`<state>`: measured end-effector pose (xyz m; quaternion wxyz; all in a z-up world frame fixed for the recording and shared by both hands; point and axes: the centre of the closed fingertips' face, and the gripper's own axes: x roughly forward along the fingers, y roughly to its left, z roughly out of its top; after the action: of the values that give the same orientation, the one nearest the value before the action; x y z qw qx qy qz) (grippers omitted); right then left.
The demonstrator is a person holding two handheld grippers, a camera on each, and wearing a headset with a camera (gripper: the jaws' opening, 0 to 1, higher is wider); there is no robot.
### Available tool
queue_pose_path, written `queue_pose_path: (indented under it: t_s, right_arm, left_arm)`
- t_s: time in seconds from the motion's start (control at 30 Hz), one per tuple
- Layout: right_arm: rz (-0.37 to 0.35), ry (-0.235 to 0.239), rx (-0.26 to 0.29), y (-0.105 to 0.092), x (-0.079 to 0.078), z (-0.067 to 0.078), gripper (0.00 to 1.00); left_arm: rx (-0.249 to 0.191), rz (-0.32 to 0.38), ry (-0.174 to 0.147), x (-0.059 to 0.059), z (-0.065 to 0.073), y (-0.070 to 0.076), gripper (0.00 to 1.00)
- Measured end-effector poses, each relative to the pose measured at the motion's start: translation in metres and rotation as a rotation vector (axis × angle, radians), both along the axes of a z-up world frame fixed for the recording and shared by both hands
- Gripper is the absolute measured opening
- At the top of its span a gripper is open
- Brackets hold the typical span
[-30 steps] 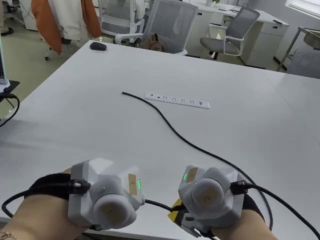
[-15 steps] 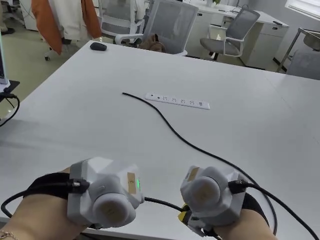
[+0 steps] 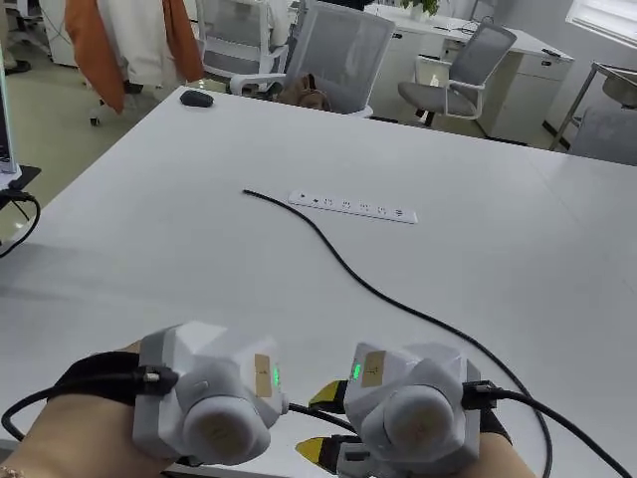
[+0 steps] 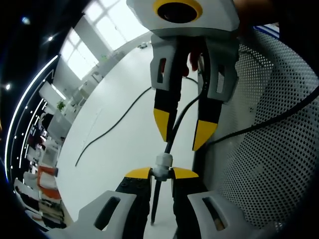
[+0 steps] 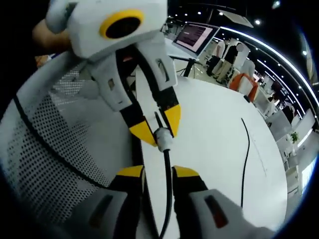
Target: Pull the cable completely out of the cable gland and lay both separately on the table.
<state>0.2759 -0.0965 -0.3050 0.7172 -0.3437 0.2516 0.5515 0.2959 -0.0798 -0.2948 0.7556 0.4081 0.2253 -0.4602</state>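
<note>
My left gripper (image 4: 161, 173) and right gripper (image 5: 158, 172) wear matt, pale grey plastic shells, and their black jaws end in smooth yellow tips with a slight gloss. The cable gland (image 4: 163, 164) looks like smooth white plastic, faintly shiny. The cable (image 3: 378, 289) has a smooth, matt black sheath. The counter (image 3: 149, 229) is plain white, smooth and matt. The power strip (image 3: 353, 207) seems white plastic. Beside me the mesh (image 4: 259, 124) is pale and finely perforated. My glove (image 3: 92, 374) looks like black cloth.
</note>
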Motion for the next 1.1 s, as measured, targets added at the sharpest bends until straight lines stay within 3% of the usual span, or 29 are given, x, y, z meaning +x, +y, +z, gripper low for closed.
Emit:
queue_pose_path:
  t_s: [0.23, 0.57, 1.1]
  right_arm:
    - [-0.017, -0.018, -0.011, -0.006, 0.005, 0.001, 0.02]
    - [-0.065, -0.02, -0.072, -0.018, 0.012, -0.007, 0.02]
    - [-0.221, 0.067, -0.199, -0.053, 0.021, -0.03, 0.03]
  left_arm:
    - [-0.004, -0.021, 0.008, -0.002, -0.003, -0.004, 0.17]
    - [0.0, -0.006, 0.008, 0.0, -0.005, -0.002, 0.17]
    - [0.0, 0.017, 0.004, 0.002, -0.002, 0.002, 0.17]
